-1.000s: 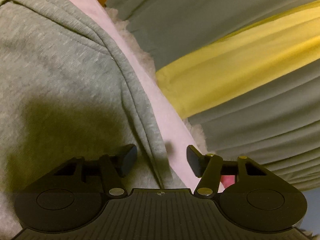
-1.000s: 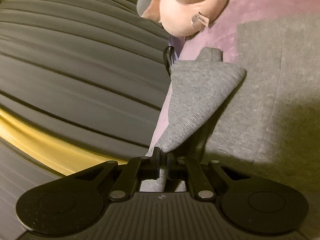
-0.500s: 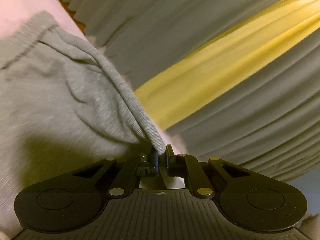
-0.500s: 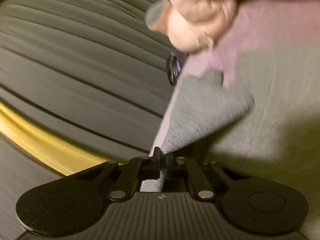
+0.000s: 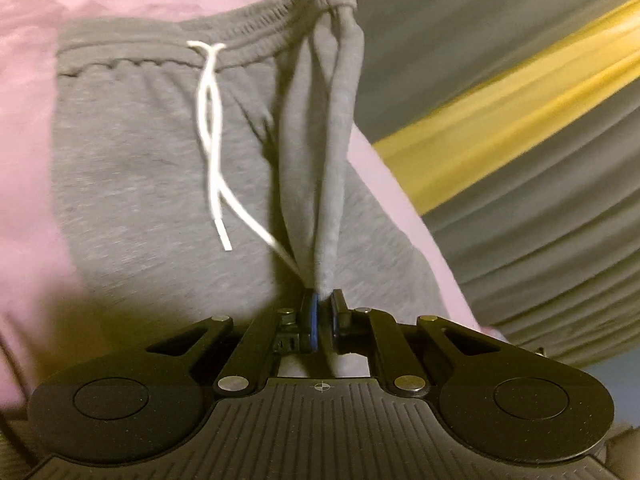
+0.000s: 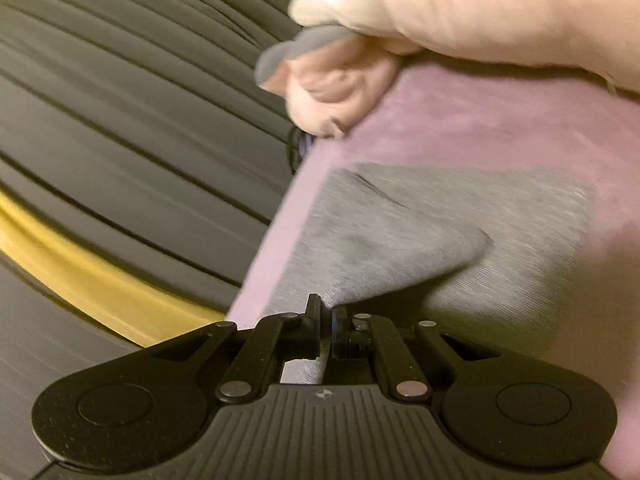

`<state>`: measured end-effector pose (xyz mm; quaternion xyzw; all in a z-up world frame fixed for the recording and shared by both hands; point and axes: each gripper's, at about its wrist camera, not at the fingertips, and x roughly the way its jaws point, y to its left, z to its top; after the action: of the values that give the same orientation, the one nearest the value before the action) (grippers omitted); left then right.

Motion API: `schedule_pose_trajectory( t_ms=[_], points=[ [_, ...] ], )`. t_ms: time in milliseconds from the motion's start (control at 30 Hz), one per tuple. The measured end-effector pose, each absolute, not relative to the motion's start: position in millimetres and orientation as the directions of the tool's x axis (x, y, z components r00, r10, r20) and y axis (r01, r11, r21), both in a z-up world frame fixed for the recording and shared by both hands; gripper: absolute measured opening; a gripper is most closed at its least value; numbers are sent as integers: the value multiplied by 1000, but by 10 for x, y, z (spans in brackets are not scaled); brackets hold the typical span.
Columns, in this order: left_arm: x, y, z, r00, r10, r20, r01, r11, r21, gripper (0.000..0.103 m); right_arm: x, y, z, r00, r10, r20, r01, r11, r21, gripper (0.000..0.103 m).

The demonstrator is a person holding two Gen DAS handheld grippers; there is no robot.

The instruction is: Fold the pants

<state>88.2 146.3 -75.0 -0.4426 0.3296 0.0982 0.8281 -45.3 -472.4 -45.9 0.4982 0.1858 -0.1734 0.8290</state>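
Note:
Grey sweatpants (image 5: 144,184) lie on a pink bed cover (image 5: 28,128), waistband at the top with a white drawstring (image 5: 212,152) trailing down. My left gripper (image 5: 324,300) is shut on a side edge of the pants, and a taut fold rises from its jaws to the waistband corner. In the right wrist view the grey pants (image 6: 400,236) show a lifted corner of ribbed fabric. My right gripper (image 6: 326,308) is shut on that corner, which folds over the flat part beneath.
Grey pleated curtains (image 5: 540,208) with a yellow band (image 5: 504,120) hang along the bed's edge. A pink plush toy (image 6: 440,12) lies at the far end of the pink cover (image 6: 460,120), beyond the pants.
My left gripper went from open beside the pants' edge to shut on it, then pulled it sideways so the waistband and drawstring came into view. My right gripper carried its corner toward the plush toy.

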Motion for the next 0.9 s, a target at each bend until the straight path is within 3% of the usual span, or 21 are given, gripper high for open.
schedule_pose_trajectory(
  t_ms=[100,167,200,333,400,433,600,667,733,767,833,900],
  points=[
    [915,1471,-588,770,-91,-631,-447,629,-636,8,-495,-4727,-512,858,-103,-504,493,445,748,6],
    [884,1468,-427,759,-40,-649,-471,654,-592,35,-474,-4720,-545,852,-104,-512,505,421,754,9],
    [996,1533,-381,750,-35,-660,-477,663,-577,62,-477,-4725,-570,850,-102,-516,509,412,756,14],
    [1191,1662,-338,754,13,-656,-490,676,-550,75,-346,-4764,-699,826,-96,-555,543,396,740,46],
    [1397,1752,-282,763,37,-645,-481,699,-529,92,-359,-4790,-737,824,-90,-560,549,375,747,50],
    [1482,1778,-236,758,51,-651,-478,721,-501,93,-367,-4806,-757,824,-90,-560,550,365,751,51],
    [2063,1725,-283,644,134,-753,-503,816,-285,93,-309,-4895,-852,835,-88,-544,539,333,774,51],
    [2157,1755,-353,592,143,-793,-532,809,-251,83,-285,-4916,-860,831,-94,-548,545,337,768,49],
    [2216,1827,-444,581,116,-806,-538,798,-273,58,-280,-4933,-841,839,-104,-535,534,351,769,26],
    [2165,1850,-453,582,92,-808,-533,794,-293,49,-282,-4940,-825,843,-112,-527,528,360,769,22],
    [2135,1928,-493,585,62,-809,-534,780,-327,25,-320,-4949,-779,846,-149,-512,527,378,761,16],
    [2083,2012,-523,593,56,-803,-536,772,-342,17,-332,-4965,-766,845,-166,-508,530,382,757,17]
  ],
)
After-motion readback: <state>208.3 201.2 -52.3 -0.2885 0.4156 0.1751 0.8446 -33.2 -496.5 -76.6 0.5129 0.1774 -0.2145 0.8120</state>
